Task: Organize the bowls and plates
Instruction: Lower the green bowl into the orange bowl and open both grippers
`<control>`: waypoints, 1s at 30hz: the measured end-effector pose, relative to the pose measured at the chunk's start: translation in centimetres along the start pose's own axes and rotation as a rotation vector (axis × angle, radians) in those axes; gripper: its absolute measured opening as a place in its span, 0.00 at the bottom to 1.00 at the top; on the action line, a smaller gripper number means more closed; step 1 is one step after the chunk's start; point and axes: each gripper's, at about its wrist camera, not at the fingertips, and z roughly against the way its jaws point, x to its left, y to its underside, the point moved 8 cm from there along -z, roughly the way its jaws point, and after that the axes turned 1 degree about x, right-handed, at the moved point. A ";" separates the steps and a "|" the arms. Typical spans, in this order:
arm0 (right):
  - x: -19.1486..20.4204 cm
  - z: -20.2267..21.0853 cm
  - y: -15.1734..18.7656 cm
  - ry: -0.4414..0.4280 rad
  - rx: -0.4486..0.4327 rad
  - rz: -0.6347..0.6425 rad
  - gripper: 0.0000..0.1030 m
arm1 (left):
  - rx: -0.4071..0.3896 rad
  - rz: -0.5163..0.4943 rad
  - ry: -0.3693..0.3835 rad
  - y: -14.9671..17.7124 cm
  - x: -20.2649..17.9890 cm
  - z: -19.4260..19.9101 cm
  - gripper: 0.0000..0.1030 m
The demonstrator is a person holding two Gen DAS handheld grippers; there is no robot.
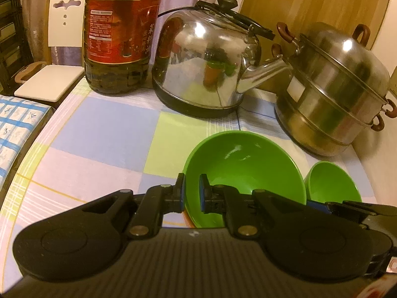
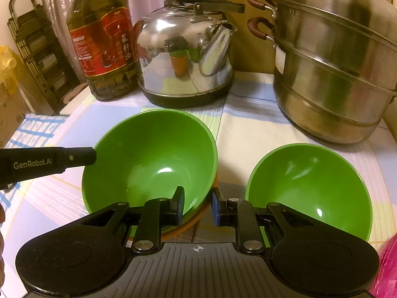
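Two green bowls are seen on the table (image 2: 248,129), which is covered by a checked pastel cloth. The bigger green bowl (image 2: 151,159) is nested on top of an orange dish (image 2: 191,221), of which only a sliver of rim is seen underneath. The smaller green bowl (image 2: 310,188) is set just beside it on the right, apart from it, nothing inside.

The left tongs (image 1: 192,193) are closed down on the near-left rim of the bigger green bowl (image 1: 243,164), one pad outside the wall and one pad inside, so the rim is pinched. The right tongs (image 2: 197,207) are held apart, straddling the near-right rim of that same bowl, one finger inside the bowl and the other outside near the orange rim; whether the pads are actually touching can't be made out. From the left wrist view the smaller green bowl (image 1: 331,183) is partly hidden behind the other gripper.

Along the back of the table an oil bottle (image 2: 101,42) with a red label, a shiny steel kettle (image 2: 183,52) and a stacked steel steamer pot (image 2: 335,57) are lined up, well clear of the bowls. A white chair (image 1: 62,49) is visible off the far-left edge
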 end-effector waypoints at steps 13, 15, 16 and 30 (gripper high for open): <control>-0.9 1.3 -0.3 -0.024 -0.031 -0.042 0.37 | -0.004 -0.018 -0.022 0.3 0.1 0.3 0.10; -1.0 1.7 -0.4 -0.027 -0.039 -0.041 0.38 | -0.008 -0.031 -0.027 0.4 -0.1 0.4 0.10; -1.0 2.0 -0.5 -0.028 -0.047 -0.040 0.39 | -0.012 -0.035 -0.030 0.4 -0.1 0.6 0.10; -1.6 6.2 -0.3 -0.005 -0.122 -0.046 0.39 | -0.073 -0.095 -0.030 1.4 -2.1 3.4 0.44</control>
